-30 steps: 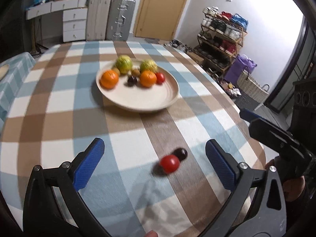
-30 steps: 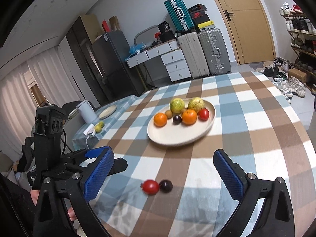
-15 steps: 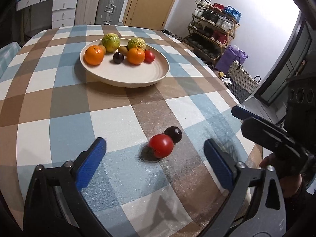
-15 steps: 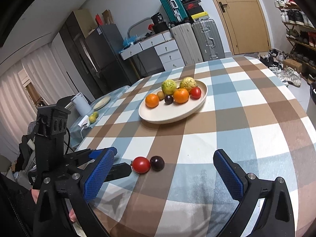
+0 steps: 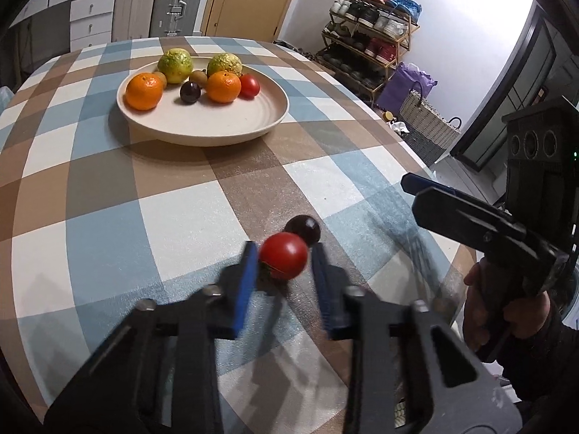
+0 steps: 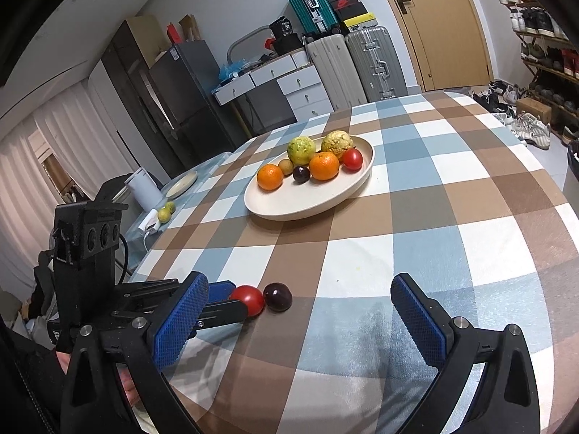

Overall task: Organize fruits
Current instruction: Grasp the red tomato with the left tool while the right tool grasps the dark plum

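Note:
A red tomato [image 5: 283,255] lies on the checked tablecloth near the front edge, with a dark plum [image 5: 303,229] touching it just behind. My left gripper [image 5: 284,258] has its blue pads on both sides of the tomato, closed in on it. The tomato [image 6: 249,299] and the plum [image 6: 277,296] also show in the right wrist view. My right gripper [image 6: 298,313] is open and empty, low over the cloth to the right. A cream plate [image 5: 231,123] further back holds two oranges, two green fruits, a plum, a tomato and small brown fruits.
The round table's edge curves close on the right [image 5: 427,166]. Beyond it stand a shoe rack [image 5: 369,36] and a wicker basket [image 5: 425,123]. A side table [image 6: 181,195] with a white kettle, a small dish and green fruit stands to the left.
My left gripper has moved forward to the tomato and its jaws have closed from wide open onto it. The right gripper has stayed open and drifted slightly lower.

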`<state>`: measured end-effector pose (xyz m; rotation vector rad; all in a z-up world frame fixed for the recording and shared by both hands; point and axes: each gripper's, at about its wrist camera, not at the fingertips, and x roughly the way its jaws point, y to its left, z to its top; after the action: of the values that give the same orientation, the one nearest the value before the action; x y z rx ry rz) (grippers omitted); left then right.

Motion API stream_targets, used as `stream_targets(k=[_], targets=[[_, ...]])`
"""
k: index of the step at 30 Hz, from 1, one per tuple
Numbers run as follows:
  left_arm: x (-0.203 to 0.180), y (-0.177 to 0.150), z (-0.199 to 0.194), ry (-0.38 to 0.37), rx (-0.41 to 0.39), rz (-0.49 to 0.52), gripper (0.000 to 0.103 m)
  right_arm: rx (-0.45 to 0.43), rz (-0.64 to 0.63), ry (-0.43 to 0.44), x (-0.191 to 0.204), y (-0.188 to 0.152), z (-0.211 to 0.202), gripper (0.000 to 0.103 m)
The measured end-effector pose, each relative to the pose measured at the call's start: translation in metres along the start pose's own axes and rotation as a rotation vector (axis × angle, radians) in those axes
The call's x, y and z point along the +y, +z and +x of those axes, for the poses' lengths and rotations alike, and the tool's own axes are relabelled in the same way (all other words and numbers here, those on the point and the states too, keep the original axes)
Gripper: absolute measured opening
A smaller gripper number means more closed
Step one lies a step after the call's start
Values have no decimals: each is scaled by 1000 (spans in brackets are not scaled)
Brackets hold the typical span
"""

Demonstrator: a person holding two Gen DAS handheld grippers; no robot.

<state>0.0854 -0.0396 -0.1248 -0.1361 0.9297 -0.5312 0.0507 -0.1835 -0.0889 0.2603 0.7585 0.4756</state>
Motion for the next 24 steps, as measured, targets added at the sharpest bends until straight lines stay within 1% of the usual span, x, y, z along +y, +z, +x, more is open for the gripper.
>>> stream_targets(k=[2,5,7,14,15,17,19,21,24], targets=[[1,0,-2,-8,-5,1,21,4,1,1,0,-1,2,103],[2,-1,-6,-11,-16,10,14,13,0,7,1,-1,4,103],[3,0,-10,-16,-26,9,2,18,-1,12,1,-1,5,103],[7,-1,-11,-17,-28,-1,3,43,13,14,0,-1,14,103],[6,0,-11,-8,-30,2,4,42,10,14,1,-1,14,103],[6,1,-9,-6,-24,7,16,40,6,11,2,-2,14,103],[6,1,-8,-14,-21,-2,44,43,12,13,1,-2,15,103],[7,1,-7,-22,-26,-15,52,44,14,12,1,-2,15,103],[6,3,-3,-30,-17,-13,52,47,16,14,0,-3,16,103]])
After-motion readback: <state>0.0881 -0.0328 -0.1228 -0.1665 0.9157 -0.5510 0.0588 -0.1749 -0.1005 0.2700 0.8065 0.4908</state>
